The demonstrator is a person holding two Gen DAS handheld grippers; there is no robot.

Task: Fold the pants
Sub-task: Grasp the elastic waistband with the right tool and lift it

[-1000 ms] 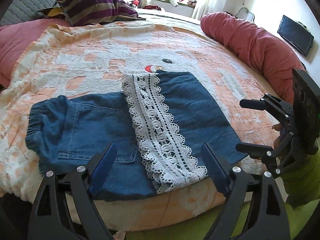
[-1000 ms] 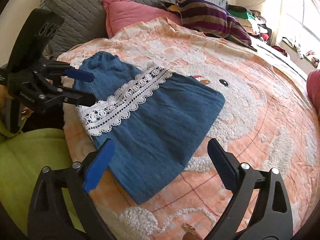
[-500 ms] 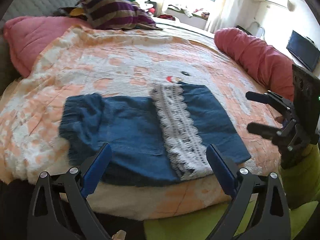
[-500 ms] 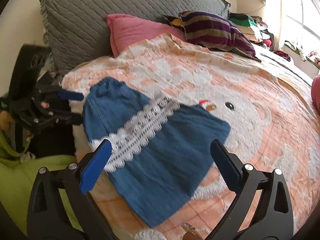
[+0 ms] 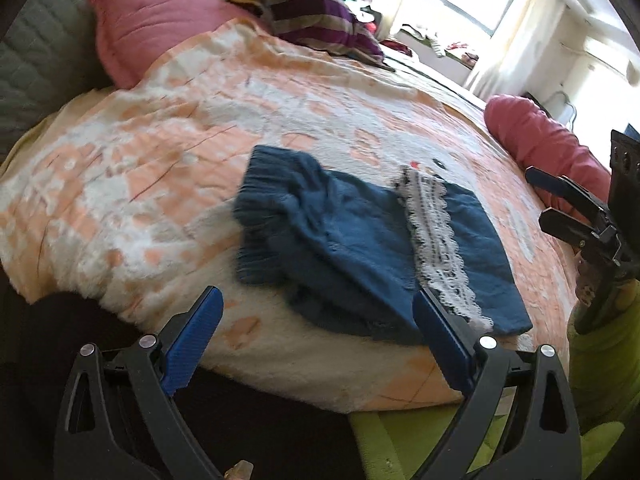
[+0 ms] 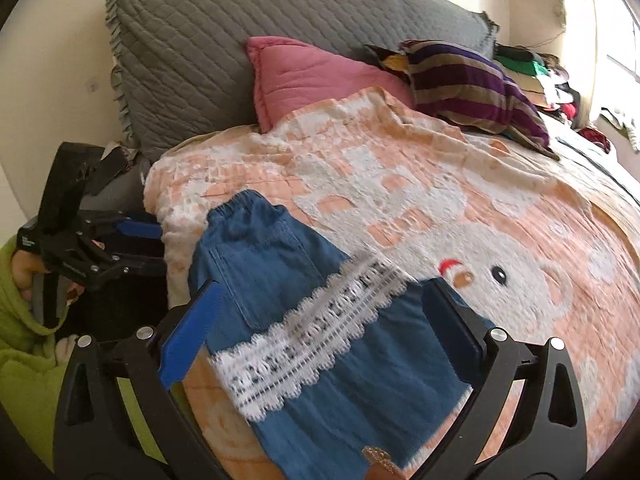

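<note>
left claw (image 5: 316, 340) spread wide, right claw (image 6: 320, 328) likewise

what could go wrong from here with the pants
The denim pants lie at the near edge of the bed blanket, lower hem almost over it, so a tug could slide them off. The waistband end is bunched, so folding now may trap wrinkles. The lace trim could snag on the jaws of the open right gripper.
</note>
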